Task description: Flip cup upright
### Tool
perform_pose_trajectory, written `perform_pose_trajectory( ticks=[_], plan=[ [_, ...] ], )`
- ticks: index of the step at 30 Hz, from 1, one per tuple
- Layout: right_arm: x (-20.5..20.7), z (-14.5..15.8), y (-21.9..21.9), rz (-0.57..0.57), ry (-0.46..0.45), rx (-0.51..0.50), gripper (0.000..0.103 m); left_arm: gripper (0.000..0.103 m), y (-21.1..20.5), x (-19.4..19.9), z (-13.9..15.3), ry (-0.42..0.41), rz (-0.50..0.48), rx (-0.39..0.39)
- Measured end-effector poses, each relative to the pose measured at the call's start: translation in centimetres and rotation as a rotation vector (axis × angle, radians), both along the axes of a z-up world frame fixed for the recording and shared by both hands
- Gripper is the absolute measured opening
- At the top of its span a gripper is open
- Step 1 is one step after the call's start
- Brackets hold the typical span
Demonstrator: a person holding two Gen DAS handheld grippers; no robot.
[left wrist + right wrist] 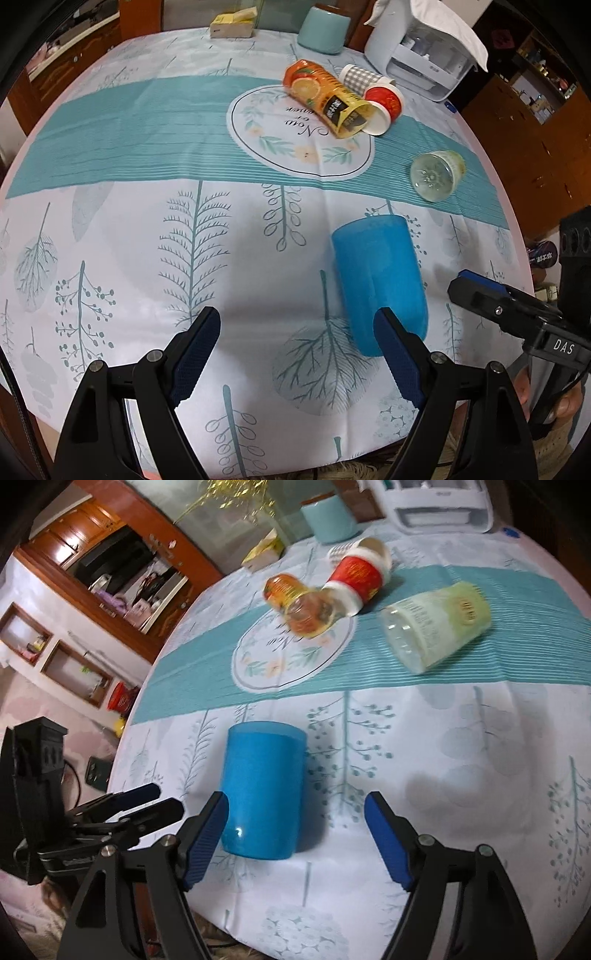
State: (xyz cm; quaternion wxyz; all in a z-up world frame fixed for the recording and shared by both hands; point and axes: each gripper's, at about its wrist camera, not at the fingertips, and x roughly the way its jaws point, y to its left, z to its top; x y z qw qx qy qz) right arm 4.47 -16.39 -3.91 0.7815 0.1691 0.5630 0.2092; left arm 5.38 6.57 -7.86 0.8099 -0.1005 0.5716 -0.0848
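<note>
A blue plastic cup (380, 284) lies on its side on the patterned tablecloth, near the table's front edge; it also shows in the right wrist view (264, 790). My left gripper (297, 328) is open and empty, its right finger just in front of the cup's near end. My right gripper (295, 812) is open and empty, the cup's near end between its fingers toward the left finger. The right gripper (476, 291) shows at the right of the left wrist view. The left gripper (147, 801) shows at the lower left of the right wrist view.
Further back lie an orange printed cup (325, 98), a red and white cup (384, 103), a checked cup (360, 75) and a clear greenish cup (437, 175). A teal pot (323, 31), a yellow box (232, 24) and a white appliance (424, 55) stand at the back edge.
</note>
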Motion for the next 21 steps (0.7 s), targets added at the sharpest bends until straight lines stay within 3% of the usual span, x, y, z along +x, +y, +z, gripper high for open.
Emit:
perform_pose_trajectory(
  ticks=[6,15,21],
  plan=[
    [2.6,-1.7,1.8,0.111,0.104,0.046,0.076,0.084,0.5,1.0,-0.8,0.008,0.003,-0.01],
    [5.6,-5.2,3.3,0.188,0.301,0.158,0.076,0.084,1.8,2.6,-2.2,0.042,0.023,-0.037],
    [6.2,-6.1,4.0,0.23,0.362,0.192,0.076,0.084,2.2,3.4,-2.8,0.048,0.03,-0.048]
  ],
)
